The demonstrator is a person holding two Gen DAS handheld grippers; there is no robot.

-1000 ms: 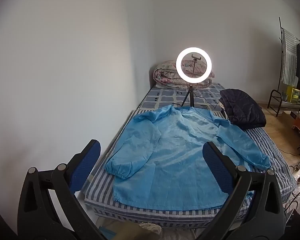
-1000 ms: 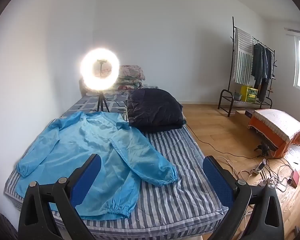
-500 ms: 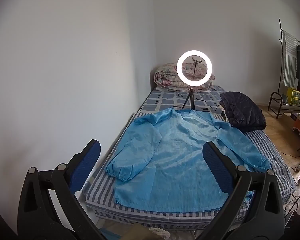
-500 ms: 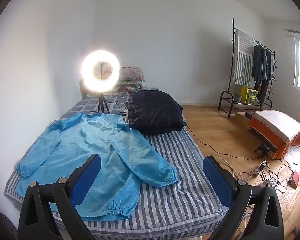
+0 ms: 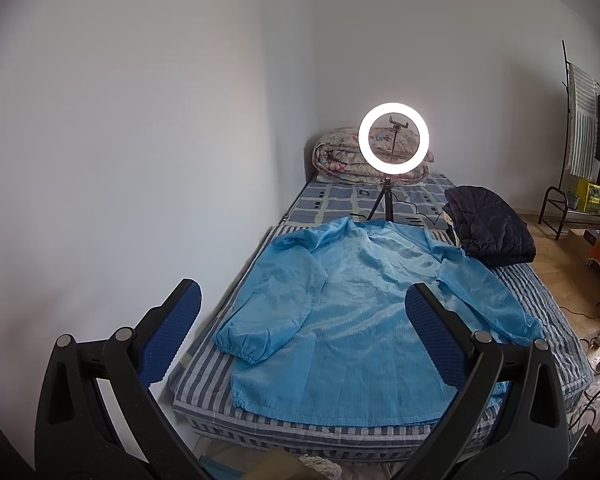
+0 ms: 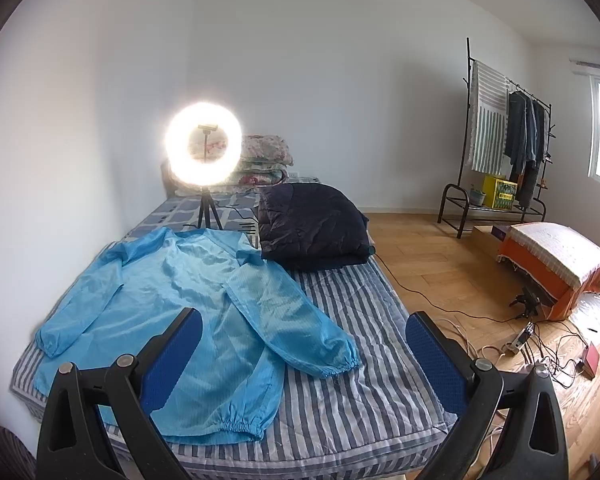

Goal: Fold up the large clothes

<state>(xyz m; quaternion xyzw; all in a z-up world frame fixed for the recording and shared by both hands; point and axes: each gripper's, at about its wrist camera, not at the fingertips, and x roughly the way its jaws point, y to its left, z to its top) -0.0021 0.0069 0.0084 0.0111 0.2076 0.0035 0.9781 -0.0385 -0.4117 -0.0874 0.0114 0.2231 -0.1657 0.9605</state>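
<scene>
A large light-blue long-sleeved garment (image 5: 352,312) lies spread flat on the striped bed (image 5: 552,320), collar toward the far end and both sleeves out to the sides. It also shows in the right wrist view (image 6: 188,304). My left gripper (image 5: 300,332) is open and empty, held above the foot of the bed, well short of the garment's hem. My right gripper (image 6: 304,352) is open and empty, held above the bed's near right part, near the garment's right sleeve cuff (image 6: 336,360).
A lit ring light on a tripod (image 5: 393,138) stands on the bed behind the collar. A folded dark jacket (image 6: 312,224) lies on the bed's far right. Rolled quilts (image 5: 340,156) sit at the head. A wall runs along the left. Cables (image 6: 540,344), an orange stool (image 6: 556,260) and a clothes rack (image 6: 504,136) are on the floor at right.
Both grippers have drawn back and up a little from the bed, so the garment looks slightly smaller and lower in view. The garment has not moved.
</scene>
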